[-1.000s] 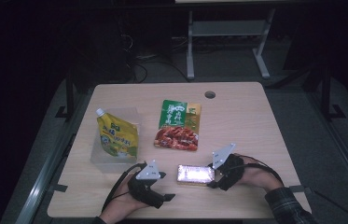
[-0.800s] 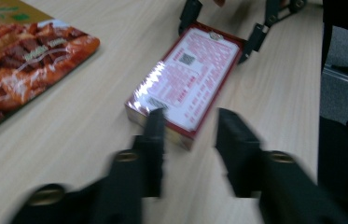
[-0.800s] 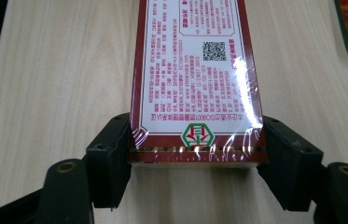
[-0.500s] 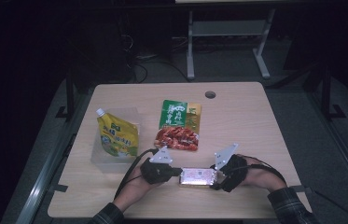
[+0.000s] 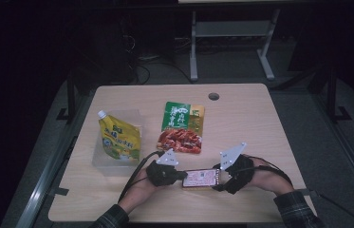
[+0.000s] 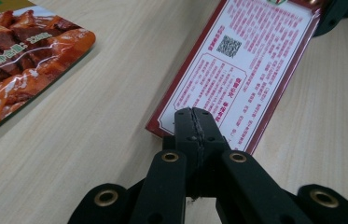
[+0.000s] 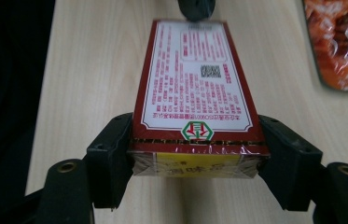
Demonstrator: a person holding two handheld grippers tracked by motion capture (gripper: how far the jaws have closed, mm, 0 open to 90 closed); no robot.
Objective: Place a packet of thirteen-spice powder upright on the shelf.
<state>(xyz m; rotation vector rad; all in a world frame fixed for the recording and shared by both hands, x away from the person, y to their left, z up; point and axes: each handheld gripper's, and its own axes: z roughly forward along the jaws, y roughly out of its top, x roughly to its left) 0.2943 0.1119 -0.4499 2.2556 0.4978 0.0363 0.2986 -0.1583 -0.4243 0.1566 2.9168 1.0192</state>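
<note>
Two black handheld grippers are sharing one small red-bordered, film-wrapped box (image 5: 201, 178) near the front edge of the pale wooden table (image 5: 260, 123): the right gripper (image 5: 221, 176) is clamping its end across the width, jaws spread to the box's sides, while the left gripper (image 5: 183, 176) is pinching the opposite end with jaws nearly closed. Judging by this, the pickup is done and placement is remaining, with the red meat pouch (image 5: 180, 131) and yellow spouted pouch (image 5: 117, 140) lying untouched behind.

A pale wooden counter (image 5: 241, 118) with a round cable hole (image 5: 213, 96) near its far edge stands on grey floor (image 5: 307, 123). Beyond the counter, a grey metal table frame (image 5: 227, 35) and loose cables (image 5: 155, 64) sit in darkness.
</note>
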